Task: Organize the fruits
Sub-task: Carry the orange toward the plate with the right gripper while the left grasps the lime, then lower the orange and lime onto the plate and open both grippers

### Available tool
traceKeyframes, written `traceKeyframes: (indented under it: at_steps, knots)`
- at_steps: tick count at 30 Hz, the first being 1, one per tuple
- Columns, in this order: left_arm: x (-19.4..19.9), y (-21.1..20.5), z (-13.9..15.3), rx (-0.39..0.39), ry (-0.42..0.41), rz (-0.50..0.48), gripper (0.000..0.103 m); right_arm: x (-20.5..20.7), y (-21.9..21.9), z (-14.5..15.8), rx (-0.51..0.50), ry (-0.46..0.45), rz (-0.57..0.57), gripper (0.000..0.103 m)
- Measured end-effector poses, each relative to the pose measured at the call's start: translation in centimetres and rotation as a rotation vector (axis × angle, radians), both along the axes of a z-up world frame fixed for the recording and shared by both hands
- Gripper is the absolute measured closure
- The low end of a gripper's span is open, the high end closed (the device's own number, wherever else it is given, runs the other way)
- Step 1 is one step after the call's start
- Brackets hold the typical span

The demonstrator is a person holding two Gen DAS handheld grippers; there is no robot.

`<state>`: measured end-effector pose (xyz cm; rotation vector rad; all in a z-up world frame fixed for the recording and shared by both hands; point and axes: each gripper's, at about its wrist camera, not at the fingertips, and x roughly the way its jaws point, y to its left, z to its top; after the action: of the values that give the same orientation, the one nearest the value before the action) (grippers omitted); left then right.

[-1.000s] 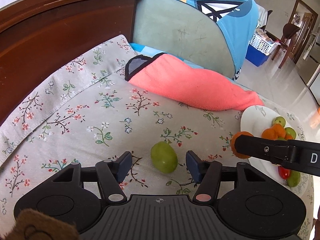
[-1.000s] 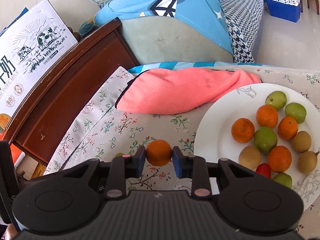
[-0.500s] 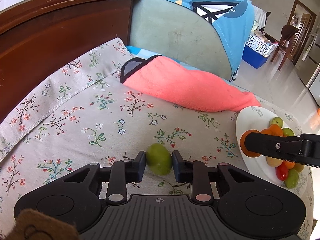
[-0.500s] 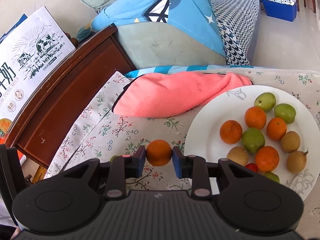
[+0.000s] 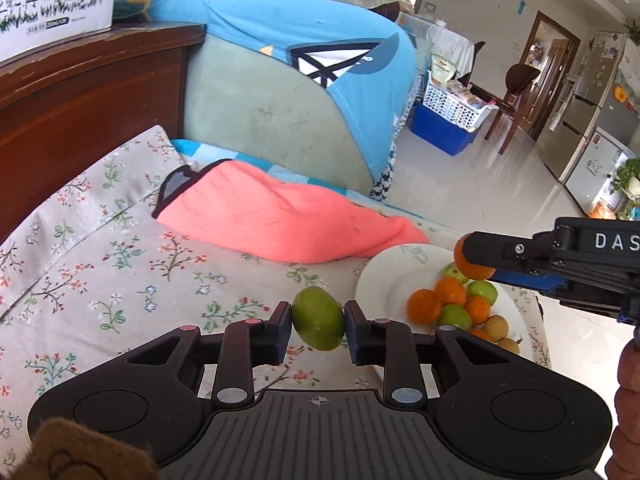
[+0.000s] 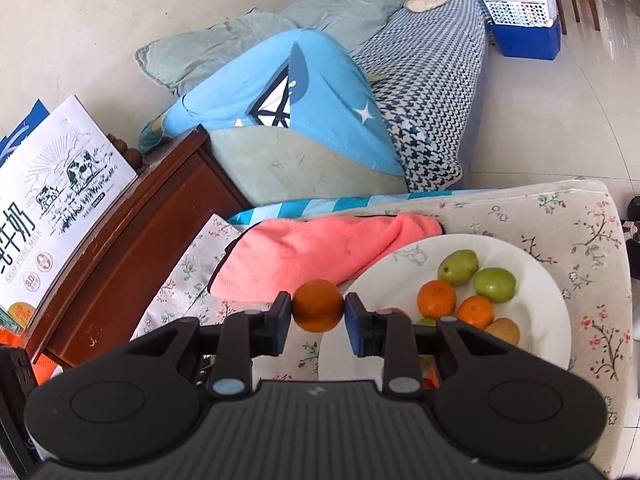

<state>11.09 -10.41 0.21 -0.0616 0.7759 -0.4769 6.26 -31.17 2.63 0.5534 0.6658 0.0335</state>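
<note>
1. The floral cloth (image 5: 120, 264) covers the whole work surface; no loose fruit shows on it in either view, though both tools block the near part.
2. A pink towel (image 5: 272, 216) lies bunched on the cloth just behind the plate, touching its far rim.
3. The white plate (image 6: 532, 280) sits at the right end of the cloth and already carries a pile of oranges, green fruits and brownish ones, so most of the sorting looks done.
4. What seems left, judging from this, is to set down the two fruits now in the air; whether any more wait out of sight I cannot tell.
5. The right tongs (image 6: 318, 312) are clamped on an orange (image 6: 318, 311), pads pressing both its sides; in the left view it hangs above the plate's far side, over the pile.
6. The left tongs (image 5: 318, 324) are closed on a green fruit (image 5: 318, 323), gripped at its two ends and lifted clear of the cloth, just left of the plate's near rim.
7. The green fruit is not yet over the plate; it needs to travel right before release.
</note>
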Motion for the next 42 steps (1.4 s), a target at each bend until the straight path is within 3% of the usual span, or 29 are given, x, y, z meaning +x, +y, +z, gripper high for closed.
traceKeyframes:
  at_steps: [12,20,36,39,42]
  knots:
    - [-0.8,-3.9,-1.0,-0.003,-0.002,-0.097,0.077,0.8,-1.2,-1.1,0.010,0.023,-0.031,0.074]
    - [-0.3,-5.3,-2.4,-0.003,0.035,-0.102,0.077,2.0,-1.4,-2.8,-0.025,0.067,-0.048,0.074]
    - [-0.9,-6.4,-2.4,0.034,0.023,-0.117,0.075,3.3,-2.2,-4.3,-0.038,0.092,-0.104,0.071]
    - [-1.1,-6.3,-2.1,0.041,0.020,-0.106,0.066,3.0,-2.3,-3.9,-0.035,0.074,-0.118,0.071]
    - [-1.5,-6.1,-1.6,0.056,0.003,-0.091,0.047,2.7,-2.3,-3.4,-0.040,0.060,-0.123,0.071]
